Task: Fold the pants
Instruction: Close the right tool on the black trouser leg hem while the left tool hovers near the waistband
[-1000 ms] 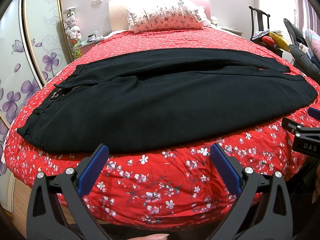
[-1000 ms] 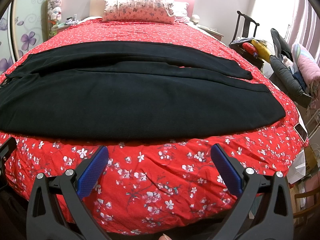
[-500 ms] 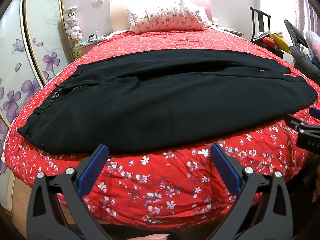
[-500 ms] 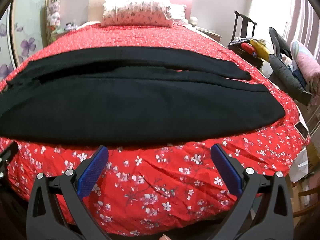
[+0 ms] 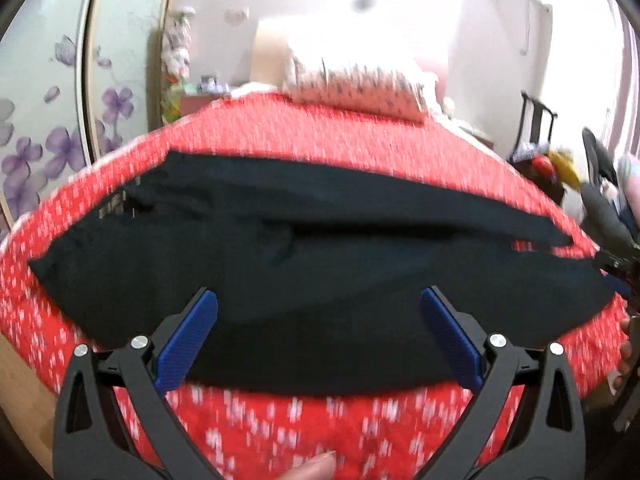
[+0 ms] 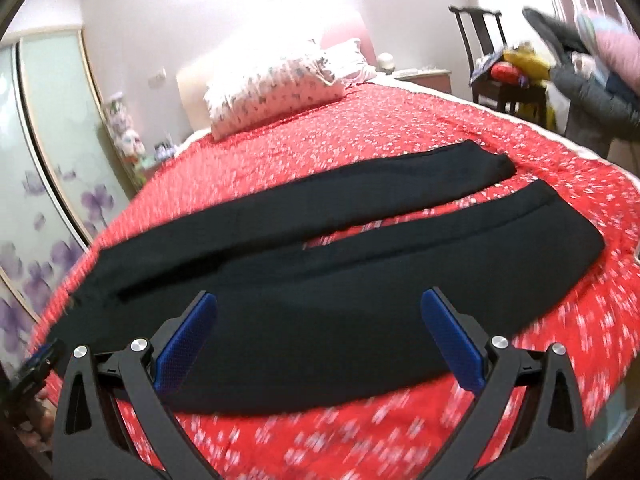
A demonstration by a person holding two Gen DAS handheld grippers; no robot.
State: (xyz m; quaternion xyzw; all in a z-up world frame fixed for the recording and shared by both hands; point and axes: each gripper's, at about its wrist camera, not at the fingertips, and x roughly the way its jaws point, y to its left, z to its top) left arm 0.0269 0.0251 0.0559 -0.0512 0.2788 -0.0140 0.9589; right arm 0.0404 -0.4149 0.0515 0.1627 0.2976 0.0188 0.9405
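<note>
Black pants (image 6: pixel 320 280) lie flat across the red floral bedspread (image 6: pixel 360 148), legs slightly parted, near the bed's front edge. The left gripper (image 5: pixel 318 332) and right gripper (image 6: pixel 318 334) hover over them, fingers spread apart, empty.

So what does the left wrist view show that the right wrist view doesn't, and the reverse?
Only the left wrist view shows the waist end of the black pants at left, and the right hand-held gripper near the leg ends.

Only the right wrist view shows red bedspread in the gap between the two legs, both leg ends, and the left hand-held gripper at its lower left edge.

Both show the pants flat and unfolded, the pillow, the dark chair, and open jaws holding nothing.
</note>
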